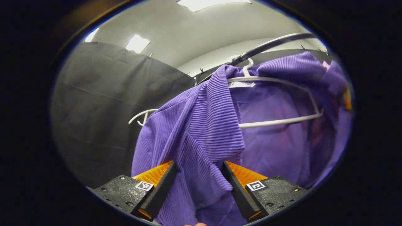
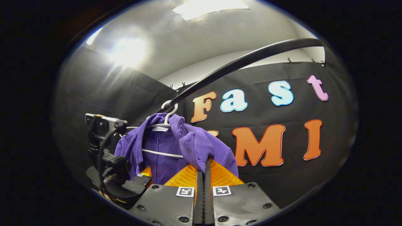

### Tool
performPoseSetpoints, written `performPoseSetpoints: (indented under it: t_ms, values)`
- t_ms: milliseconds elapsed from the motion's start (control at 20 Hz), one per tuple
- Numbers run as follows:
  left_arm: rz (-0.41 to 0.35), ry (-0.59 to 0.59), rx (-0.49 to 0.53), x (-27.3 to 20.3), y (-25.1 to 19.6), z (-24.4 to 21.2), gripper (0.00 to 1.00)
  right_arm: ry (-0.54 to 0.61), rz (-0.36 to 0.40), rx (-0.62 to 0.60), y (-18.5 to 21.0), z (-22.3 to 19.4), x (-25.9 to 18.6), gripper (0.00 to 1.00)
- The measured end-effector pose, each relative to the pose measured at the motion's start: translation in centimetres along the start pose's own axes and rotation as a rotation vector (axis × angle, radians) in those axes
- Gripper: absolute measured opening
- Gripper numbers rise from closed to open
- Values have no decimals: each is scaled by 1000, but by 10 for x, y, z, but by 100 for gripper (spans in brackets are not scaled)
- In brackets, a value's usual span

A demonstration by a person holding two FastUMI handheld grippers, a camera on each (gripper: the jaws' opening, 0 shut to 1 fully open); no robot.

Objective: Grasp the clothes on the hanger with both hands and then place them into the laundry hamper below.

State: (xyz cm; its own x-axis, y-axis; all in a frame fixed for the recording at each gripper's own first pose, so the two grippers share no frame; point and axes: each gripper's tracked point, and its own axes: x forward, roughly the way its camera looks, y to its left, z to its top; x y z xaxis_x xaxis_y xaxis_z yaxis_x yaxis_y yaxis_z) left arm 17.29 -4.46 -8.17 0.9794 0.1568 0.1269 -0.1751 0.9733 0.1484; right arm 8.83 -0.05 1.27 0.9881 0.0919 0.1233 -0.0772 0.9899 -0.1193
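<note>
A purple ribbed garment (image 1: 204, 125) hangs on a white hanger (image 1: 282, 121) from a black rail (image 1: 273, 44). In the left gripper view my left gripper (image 1: 199, 164) is open, and the garment's front fold hangs between its orange-and-black fingers (image 1: 163, 182) without being pressed. In the right gripper view my right gripper (image 2: 204, 161) is shut on the garment's (image 2: 194, 144) shoulder, with the cloth bunched at its fingertips. The hanger's hook (image 2: 169, 110) sits on the rail (image 2: 245, 61). The left gripper (image 2: 110, 153), with its cable, shows at the garment's left side.
A second, bare white hanger (image 1: 141, 116) hangs behind the garment to the left. Black cloth walls (image 1: 103, 110) close in the booth behind the rail. Ceiling lights shine overhead.
</note>
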Motion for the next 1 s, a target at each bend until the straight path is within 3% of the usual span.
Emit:
performPoseSetpoints:
  t_ms: [150,300,500,750,900,1000]
  values:
    - [27,-10,142,-2,29,0,49,1,-15,2,0,-2,-1,8]
    - [-70,2,120,-18,35,14,7,-15,-63,-4,-12,0,3,8]
    - [-9,-75,146,-25,91,79,5,-52,-141,-40,-30,12,11,8]
    - [69,-123,1,4,141,139,4,-87,-223,-4,-55,27,25,8]
    - [99,-197,36,29,155,157,7,-106,-226,63,-66,37,45,8]
    - [92,-194,32,48,158,150,1,-98,-244,63,-77,36,52,7]
